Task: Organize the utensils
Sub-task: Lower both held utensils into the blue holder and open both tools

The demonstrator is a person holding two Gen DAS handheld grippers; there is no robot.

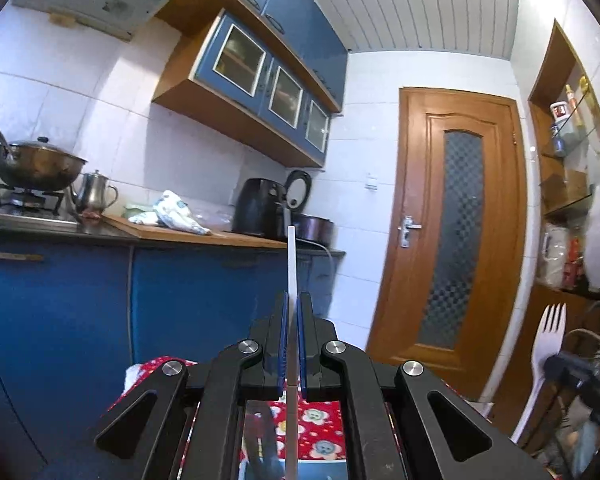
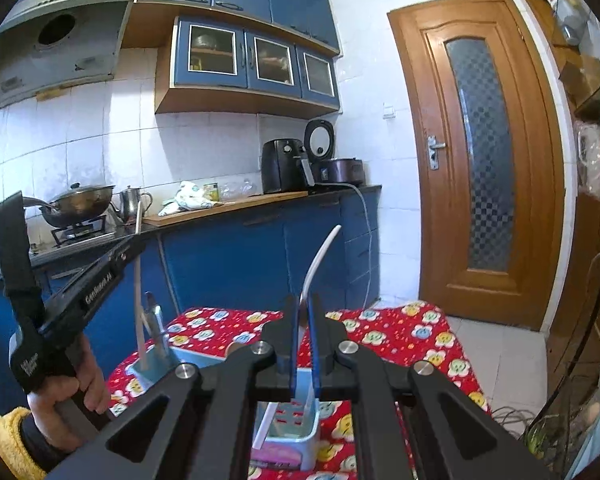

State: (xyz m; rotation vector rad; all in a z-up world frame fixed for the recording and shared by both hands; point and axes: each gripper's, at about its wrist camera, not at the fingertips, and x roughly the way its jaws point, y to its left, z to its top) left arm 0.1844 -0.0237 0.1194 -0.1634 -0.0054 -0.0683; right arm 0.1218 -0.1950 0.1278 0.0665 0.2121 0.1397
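— Utensils: what am I holding, and how much room do I have?

— Your left gripper (image 1: 293, 300) is pressed together on a thin white plastic utensil (image 1: 292, 264), held upright and seen edge-on, so I cannot tell what kind it is. Your right gripper (image 2: 303, 308) is pinching a white plastic fork (image 1: 550, 332), tines up. Both hang over the light blue plastic utensil holder (image 2: 314, 440), which sits on the red flower-print tablecloth (image 2: 400, 332).

— Edges?

— The table's far edge faces the blue base cabinets (image 2: 228, 264), with a gap between. To your right the pale tiled floor (image 2: 496, 344) lies open up to the brown wooden door (image 2: 480, 160). The dark wire rack (image 2: 592, 320) stands close on your right side.

— Count it for me.

— Two grippers, two white utensils, one holder, and one grey metal piece (image 2: 155, 316) standing in the holder's left end.

— Do the views differ?

— Only the left wrist view shows the fork's tines; the right wrist view shows it edge-on as a curved strip. Only the right wrist view shows your left hand (image 2: 72, 388), its yellow fleece sleeve (image 2: 8, 440), and the thin utensil's lower end down at the holder's left end. Whether either utensil touches the holder, I cannot tell.
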